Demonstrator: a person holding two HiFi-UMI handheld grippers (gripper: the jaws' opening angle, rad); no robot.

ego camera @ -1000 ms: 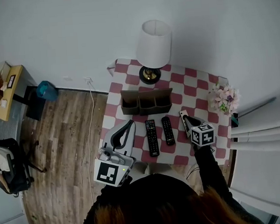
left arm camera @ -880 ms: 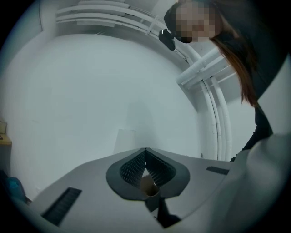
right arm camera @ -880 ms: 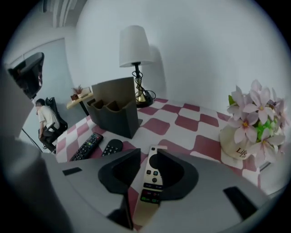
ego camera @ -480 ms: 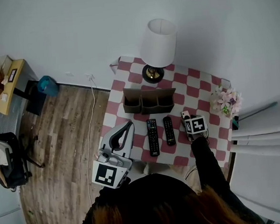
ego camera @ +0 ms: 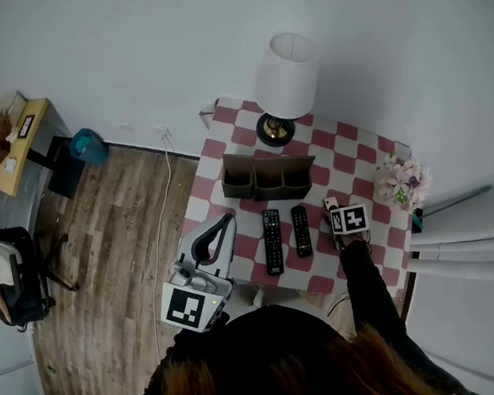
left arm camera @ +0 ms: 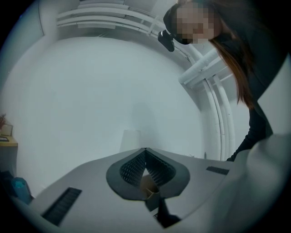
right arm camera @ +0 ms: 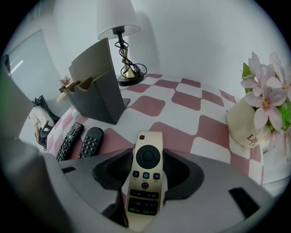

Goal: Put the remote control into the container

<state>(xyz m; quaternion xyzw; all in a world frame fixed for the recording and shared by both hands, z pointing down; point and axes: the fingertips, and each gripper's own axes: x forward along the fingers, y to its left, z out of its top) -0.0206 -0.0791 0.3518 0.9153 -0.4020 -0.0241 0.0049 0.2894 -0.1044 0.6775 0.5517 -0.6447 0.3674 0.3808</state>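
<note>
A gold remote control (right arm camera: 145, 177) lies on the checked table (ego camera: 353, 151), near its right side. My right gripper (right arm camera: 148, 160) stands open around it, one jaw on each side, with small gaps at the pads. In the head view only the gold remote's far tip (ego camera: 328, 204) shows beyond my right gripper (ego camera: 333, 215). The brown container (ego camera: 268, 176) with three compartments stands upright at mid-table, left of and beyond the gold remote. My left gripper (ego camera: 225, 222) is shut and holds nothing, off the table's front left corner. In its own view my left gripper (left arm camera: 145, 157) faces a bare wall.
Two black remotes (ego camera: 272, 241) (ego camera: 302, 230) lie side by side in front of the container. A lamp (ego camera: 285, 80) stands at the back of the table. A pot of pink flowers (ego camera: 402, 181) sits at the right edge, close beside my right gripper.
My right gripper has moved away from me along the table and now straddles the gold remote, which earlier lay uncovered ahead of it. The left gripper has stayed where it was.
</note>
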